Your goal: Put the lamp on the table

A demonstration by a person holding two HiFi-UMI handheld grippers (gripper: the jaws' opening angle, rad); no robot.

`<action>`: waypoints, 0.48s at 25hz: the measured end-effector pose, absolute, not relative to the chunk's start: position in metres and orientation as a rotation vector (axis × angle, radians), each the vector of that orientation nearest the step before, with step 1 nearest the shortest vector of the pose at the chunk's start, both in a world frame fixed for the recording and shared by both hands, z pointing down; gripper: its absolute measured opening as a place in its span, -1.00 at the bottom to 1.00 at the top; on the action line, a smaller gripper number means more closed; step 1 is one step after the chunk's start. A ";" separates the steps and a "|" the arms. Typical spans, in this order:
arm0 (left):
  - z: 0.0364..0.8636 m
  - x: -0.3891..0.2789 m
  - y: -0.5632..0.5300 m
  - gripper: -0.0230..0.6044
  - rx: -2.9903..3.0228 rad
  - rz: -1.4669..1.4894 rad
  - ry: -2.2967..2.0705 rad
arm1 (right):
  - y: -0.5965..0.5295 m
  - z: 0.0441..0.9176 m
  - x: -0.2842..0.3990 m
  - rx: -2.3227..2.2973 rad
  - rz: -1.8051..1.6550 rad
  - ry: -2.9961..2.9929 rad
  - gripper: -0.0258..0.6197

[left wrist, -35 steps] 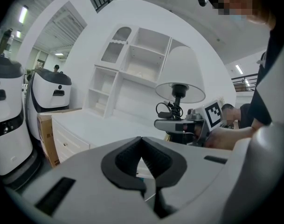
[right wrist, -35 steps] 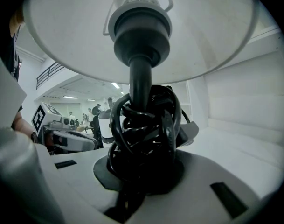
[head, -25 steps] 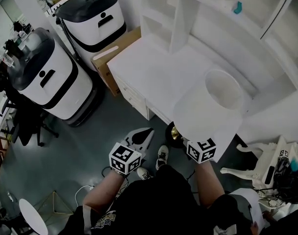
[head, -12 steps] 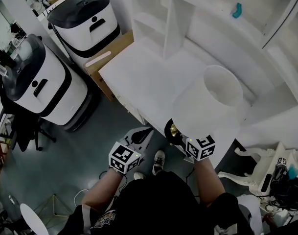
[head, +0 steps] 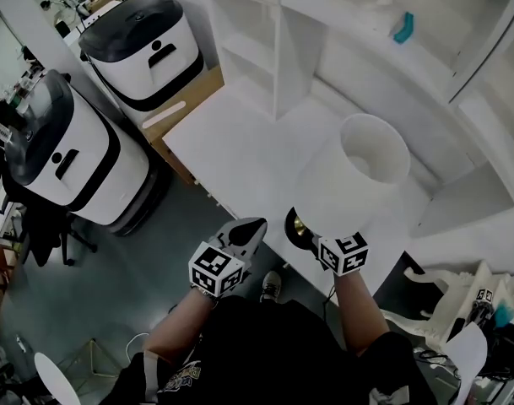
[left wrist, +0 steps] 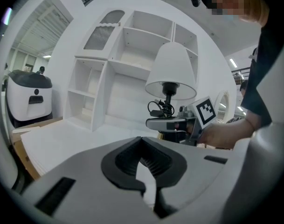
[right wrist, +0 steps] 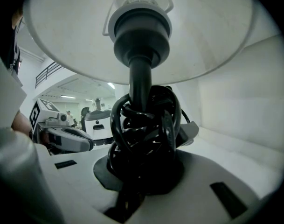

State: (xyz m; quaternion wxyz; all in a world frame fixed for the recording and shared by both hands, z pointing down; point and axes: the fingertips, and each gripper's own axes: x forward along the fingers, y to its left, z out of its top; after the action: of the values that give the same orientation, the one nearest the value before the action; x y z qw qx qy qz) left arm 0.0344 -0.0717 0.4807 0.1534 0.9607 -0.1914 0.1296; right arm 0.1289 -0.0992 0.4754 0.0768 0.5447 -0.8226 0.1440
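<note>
The lamp has a white shade [head: 358, 171] on a black stem wrapped in black cord [right wrist: 139, 85] and a round dark base [head: 299, 226]. My right gripper [head: 311, 234] is shut on the cord-wrapped stem and holds the lamp upright, its base over the front edge of the white table [head: 231, 142]. The left gripper view shows the lamp [left wrist: 171, 71] and the right gripper [left wrist: 167, 123] ahead. My left gripper [head: 252, 226] is beside the base at the table's edge, shut with nothing in it [left wrist: 142, 141].
A white shelf unit [head: 265, 40] stands at the back of the table, with a teal object [head: 403, 26] on a shelf. Two white-and-black machines [head: 143, 45] [head: 67, 154] and a cardboard box [head: 185, 104] stand on the left. A white ornate chair [head: 446, 294] is at the right.
Both grippers and the lamp have moved forward toward the table. The lamp base has gone from over the floor to the table's front edge. The grip is unchanged.
</note>
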 end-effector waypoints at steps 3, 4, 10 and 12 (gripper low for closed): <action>0.479 0.041 -0.078 -0.91 2.759 0.383 -0.544 | -0.106 0.476 0.137 1.642 0.427 -2.464 -0.74; 0.479 0.043 -0.080 -0.91 2.763 0.384 -0.542 | -0.108 0.476 0.138 1.646 0.425 -2.464 -0.74; 0.480 0.047 -0.096 -0.91 2.777 0.398 -0.510 | -0.125 0.477 0.143 1.678 0.429 -2.448 -0.74; 0.482 0.047 -0.104 -0.91 2.782 0.399 -0.487 | -0.130 0.480 0.144 1.698 0.433 -2.435 -0.74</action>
State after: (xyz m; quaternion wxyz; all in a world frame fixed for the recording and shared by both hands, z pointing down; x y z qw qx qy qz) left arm 0.0468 -0.1037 0.4816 0.1440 0.9652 -0.1689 0.1383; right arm 0.1436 -0.1296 0.4796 0.0709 0.5645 -0.8097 0.1439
